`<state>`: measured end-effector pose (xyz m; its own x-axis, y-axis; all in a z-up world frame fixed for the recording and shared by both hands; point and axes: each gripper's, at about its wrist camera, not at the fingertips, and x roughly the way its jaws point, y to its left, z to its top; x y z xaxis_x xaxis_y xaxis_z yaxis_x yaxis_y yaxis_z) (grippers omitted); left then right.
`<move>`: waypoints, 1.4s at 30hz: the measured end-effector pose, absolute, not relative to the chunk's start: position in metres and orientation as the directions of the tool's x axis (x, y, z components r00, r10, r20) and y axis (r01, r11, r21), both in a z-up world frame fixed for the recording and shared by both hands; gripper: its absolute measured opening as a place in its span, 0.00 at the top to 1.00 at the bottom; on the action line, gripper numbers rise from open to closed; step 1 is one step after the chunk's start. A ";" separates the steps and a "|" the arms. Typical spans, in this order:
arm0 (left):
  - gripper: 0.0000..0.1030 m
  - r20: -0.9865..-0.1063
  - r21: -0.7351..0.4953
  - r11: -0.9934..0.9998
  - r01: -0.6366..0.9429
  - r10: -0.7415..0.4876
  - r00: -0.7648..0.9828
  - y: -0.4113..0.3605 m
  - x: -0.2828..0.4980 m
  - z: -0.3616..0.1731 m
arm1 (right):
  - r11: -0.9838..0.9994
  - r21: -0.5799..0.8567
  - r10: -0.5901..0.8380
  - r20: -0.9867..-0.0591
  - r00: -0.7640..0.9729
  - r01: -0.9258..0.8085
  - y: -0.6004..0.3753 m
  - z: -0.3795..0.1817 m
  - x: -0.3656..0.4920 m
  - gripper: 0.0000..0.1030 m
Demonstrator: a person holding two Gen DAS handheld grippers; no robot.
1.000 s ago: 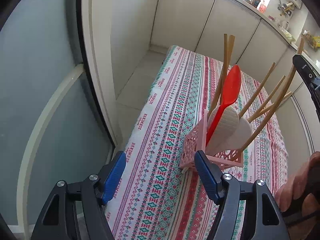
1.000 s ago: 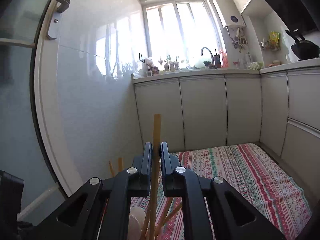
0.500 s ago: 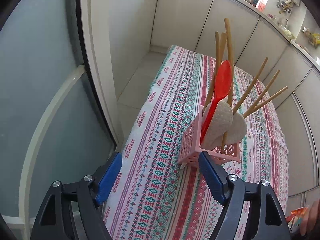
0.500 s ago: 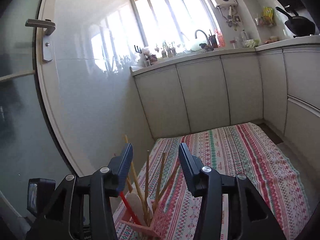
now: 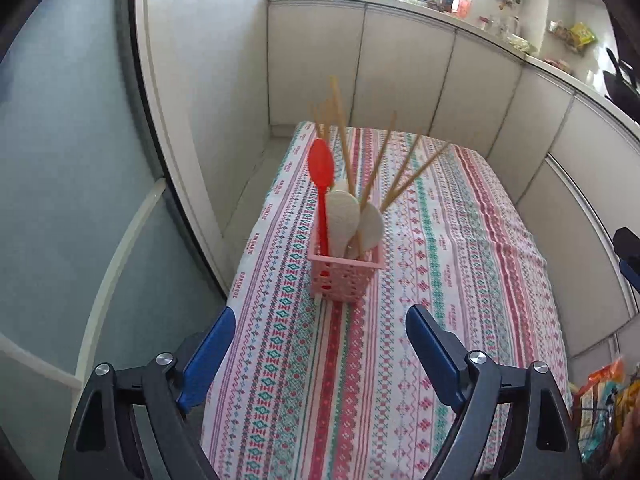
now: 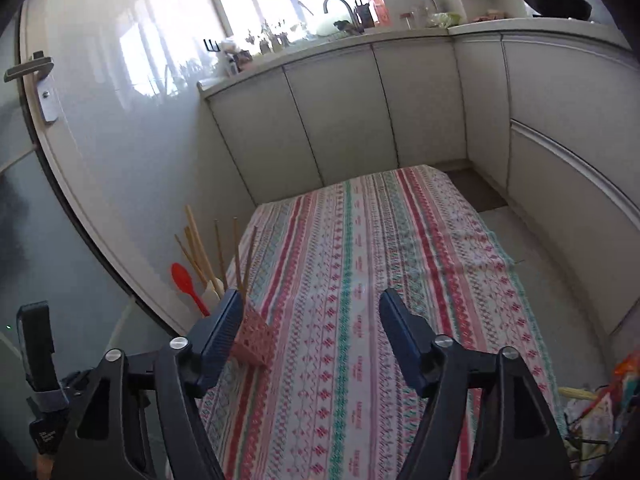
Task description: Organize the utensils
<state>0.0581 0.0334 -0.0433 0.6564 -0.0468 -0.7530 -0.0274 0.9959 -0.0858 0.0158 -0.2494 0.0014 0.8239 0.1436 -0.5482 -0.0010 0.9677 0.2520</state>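
Note:
A pink lattice basket (image 5: 345, 278) stands upright near the left edge of the table with the striped cloth (image 5: 460, 240). It holds a red spoon (image 5: 321, 172), two white rice paddles (image 5: 344, 216) and several wooden chopsticks (image 5: 378, 168). My left gripper (image 5: 320, 356) is open and empty, a short way in front of the basket. My right gripper (image 6: 311, 338) is open and empty over the cloth (image 6: 360, 260); the basket (image 6: 254, 338) sits partly hidden behind its left finger, with the red spoon (image 6: 185, 280) and chopsticks (image 6: 218, 248) sticking up.
White kitchen cabinets (image 5: 400, 64) run along the far and right sides. A glass door with a handle (image 6: 36, 76) stands close to the table's left edge. Bags (image 6: 600, 404) lie on the floor at the lower right. The other gripper (image 6: 38, 344) shows at the left.
My right gripper opened, let go of the chopstick it held above the basket, and drew back to the right. My left gripper pulled back from the basket.

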 end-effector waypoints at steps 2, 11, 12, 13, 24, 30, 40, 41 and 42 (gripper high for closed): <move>0.00 -0.735 -0.077 0.997 -0.004 -0.054 0.676 0.020 0.034 -0.028 | 0.977 0.212 0.105 -0.570 0.815 0.023 -0.256 0.014 -0.011 0.06; 0.00 -0.600 0.011 1.000 0.016 -0.006 0.800 -0.027 -0.076 0.045 | 0.986 0.133 -0.008 -0.571 0.821 0.103 -0.273 0.062 -0.142 0.00; 0.00 -0.588 0.026 0.999 0.019 0.000 0.809 -0.030 -0.086 0.049 | 0.985 0.131 -0.020 -0.562 0.827 0.112 -0.275 0.065 -0.156 0.00; 0.00 -0.578 0.038 0.999 0.018 0.007 0.816 -0.033 -0.095 0.052 | 0.984 0.132 -0.027 -0.551 0.834 0.119 -0.276 0.066 -0.168 0.00; 0.00 -0.531 0.027 0.999 0.018 -0.001 0.848 -0.039 -0.147 0.067 | 0.980 0.085 -0.106 -0.530 0.841 0.177 -0.277 0.067 -0.213 0.00; 0.00 -0.526 0.033 0.999 0.008 0.010 0.850 -0.041 -0.154 0.068 | 0.981 0.086 -0.105 -0.527 0.844 0.176 -0.276 0.068 -0.219 0.00; 0.00 -0.520 0.030 0.999 0.010 0.007 0.854 -0.042 -0.157 0.066 | 0.986 0.071 -0.094 -0.526 0.845 0.154 -0.266 0.070 -0.219 0.00; 0.00 -0.520 0.030 1.000 0.007 0.009 0.854 -0.042 -0.157 0.066 | 0.986 0.069 -0.095 -0.525 0.846 0.154 -0.265 0.070 -0.219 0.00; 0.00 -0.520 0.029 1.000 0.006 0.010 0.854 -0.041 -0.157 0.066 | 0.986 0.067 -0.097 -0.525 0.846 0.154 -0.265 0.070 -0.219 0.00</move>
